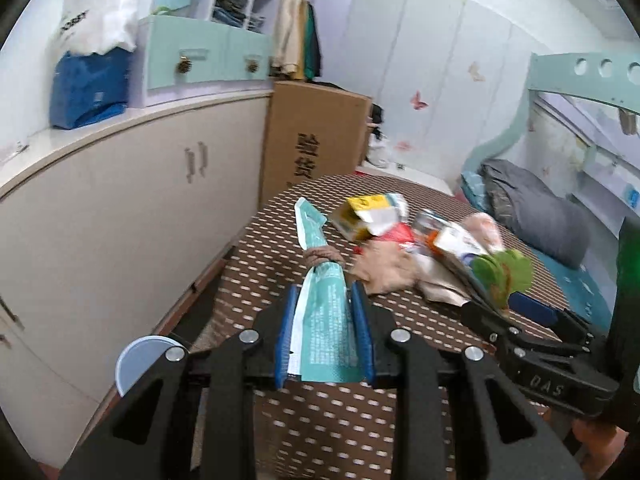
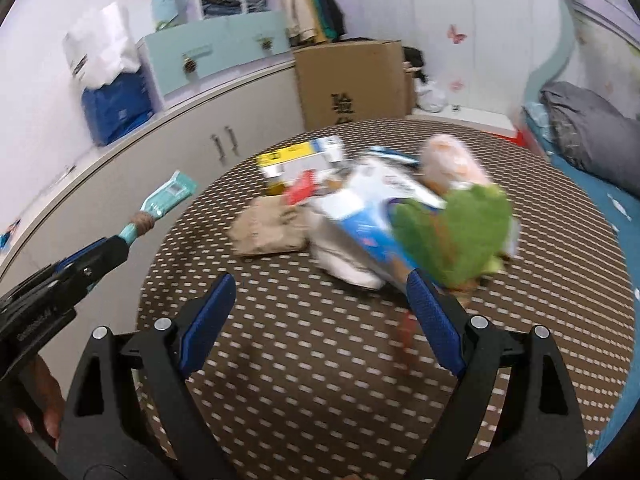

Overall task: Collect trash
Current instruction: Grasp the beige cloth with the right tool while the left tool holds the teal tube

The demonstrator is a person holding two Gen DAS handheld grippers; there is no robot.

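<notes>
Left gripper is clamping the teal wrapper clear of the table, while right gripper, jaws apart, is lining up on the trash pile.

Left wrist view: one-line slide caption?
Left gripper, jaws shut on a teal wrapper, above the patterned table; trash pile ahead, right gripper alongside.

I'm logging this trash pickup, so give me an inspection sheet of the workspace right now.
Surface: brown dotted table mat, pile toward far side.
Job's things: teal wrapper held; yellow box, brown paper bag, blue-white carton, green packet in pile.
Clutter: blue bowl beside table.
Grippers: left gripper shut on teal wrapper; right gripper open, empty.
Cables: nothing seen.
Surroundings: cardboard box, cabinets, bed.
</notes>
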